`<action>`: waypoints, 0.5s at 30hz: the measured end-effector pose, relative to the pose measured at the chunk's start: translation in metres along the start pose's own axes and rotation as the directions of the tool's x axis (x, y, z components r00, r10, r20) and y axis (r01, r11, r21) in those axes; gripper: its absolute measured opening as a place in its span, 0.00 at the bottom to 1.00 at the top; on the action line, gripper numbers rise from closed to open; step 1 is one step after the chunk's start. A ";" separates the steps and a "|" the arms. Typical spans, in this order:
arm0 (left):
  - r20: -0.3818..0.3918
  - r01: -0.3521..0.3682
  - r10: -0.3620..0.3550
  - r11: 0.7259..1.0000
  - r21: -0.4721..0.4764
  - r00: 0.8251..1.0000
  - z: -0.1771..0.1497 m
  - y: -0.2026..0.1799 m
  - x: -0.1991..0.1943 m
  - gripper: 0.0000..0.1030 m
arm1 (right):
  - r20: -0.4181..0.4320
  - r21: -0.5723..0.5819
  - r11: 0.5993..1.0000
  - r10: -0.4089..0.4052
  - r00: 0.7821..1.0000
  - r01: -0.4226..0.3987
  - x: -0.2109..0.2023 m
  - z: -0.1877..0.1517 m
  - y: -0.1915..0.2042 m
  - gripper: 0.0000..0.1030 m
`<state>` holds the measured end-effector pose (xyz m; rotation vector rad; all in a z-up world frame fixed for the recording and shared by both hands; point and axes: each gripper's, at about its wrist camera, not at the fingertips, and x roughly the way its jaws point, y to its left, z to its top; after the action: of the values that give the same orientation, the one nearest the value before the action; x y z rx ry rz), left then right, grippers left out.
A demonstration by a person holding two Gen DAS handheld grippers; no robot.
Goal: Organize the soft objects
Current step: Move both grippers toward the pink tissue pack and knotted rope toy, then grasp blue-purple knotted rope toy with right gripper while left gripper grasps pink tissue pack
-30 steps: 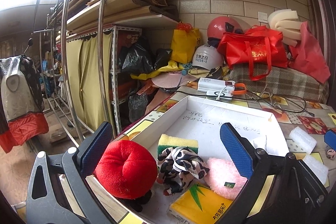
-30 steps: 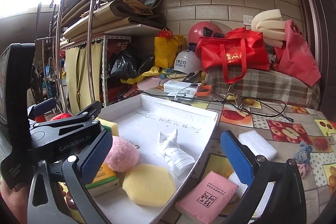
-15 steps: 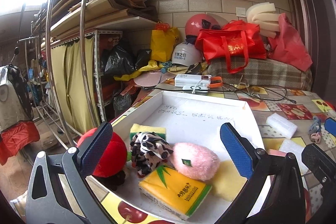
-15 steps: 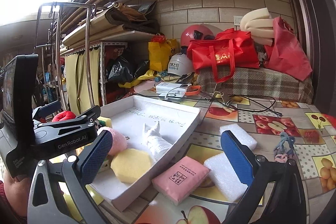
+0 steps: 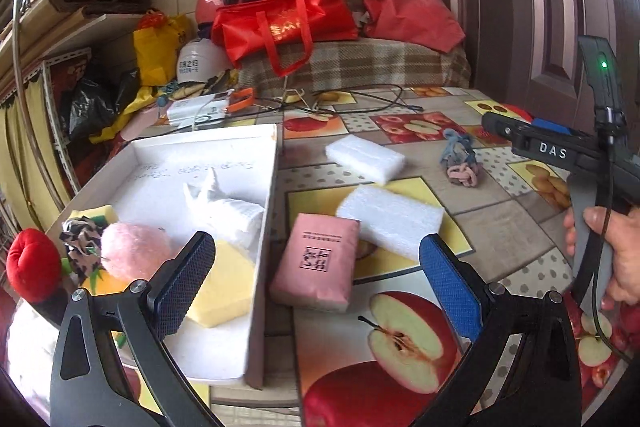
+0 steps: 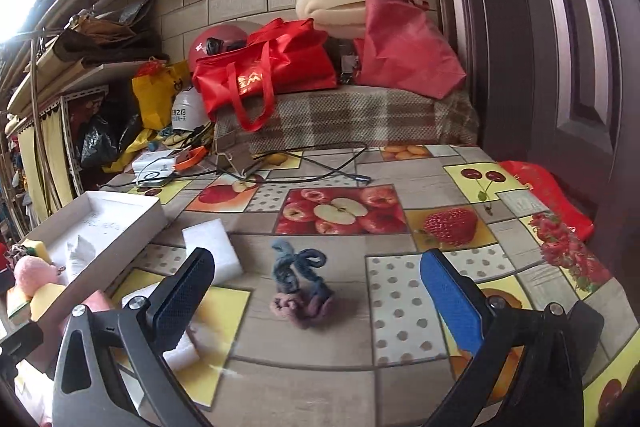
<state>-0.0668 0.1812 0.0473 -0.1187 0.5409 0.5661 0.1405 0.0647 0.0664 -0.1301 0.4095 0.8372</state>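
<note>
Your left gripper (image 5: pixel 316 269) hangs with jaws spread wide and empty over the pink tissue pack (image 5: pixel 316 263), which lies on the worktop (image 5: pixel 500 227) just beside the white tray (image 5: pixel 262 227) (already holding several soft items). Your right gripper (image 6: pixel 316 287), jaws likewise wide apart and empty, frames the knotted hair ties (image 6: pixel 298 287) on the worktop.

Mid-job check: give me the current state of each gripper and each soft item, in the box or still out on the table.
left gripper: open, empty
right gripper: open, empty
white box: open-topped, part filled
white cloth: in box
yellow sponge: in box
pink puff: in box
pink tissue pack: on table, beside box
near foam block: on table
far foam block: on table
yarn bundle: on table, between right gripper's fingers
</note>
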 end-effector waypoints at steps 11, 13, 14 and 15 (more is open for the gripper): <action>-0.180 0.035 -0.030 0.999 0.026 0.983 0.028 -0.051 0.073 1.00 | -0.328 -0.076 0.995 0.032 0.944 -0.061 0.068 -0.007 0.013 0.88; -0.225 0.007 -0.003 1.000 0.016 0.974 0.031 -0.051 0.089 1.00 | -0.354 -0.086 0.993 0.041 0.934 -0.077 0.071 -0.009 0.014 0.63; -0.238 -0.009 0.011 1.000 0.012 0.971 0.032 -0.051 0.094 1.00 | -0.355 -0.095 0.992 0.049 0.934 -0.088 0.071 -0.010 0.016 0.43; -0.244 -0.014 0.016 1.000 0.010 0.970 0.033 -0.051 0.098 1.00 | -0.351 -0.107 0.990 0.052 0.935 -0.095 0.069 -0.010 0.018 0.32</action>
<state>0.0448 0.1930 0.0227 -0.1780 0.7848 0.5677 0.1654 0.1218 0.0302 -0.3827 0.6995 0.9160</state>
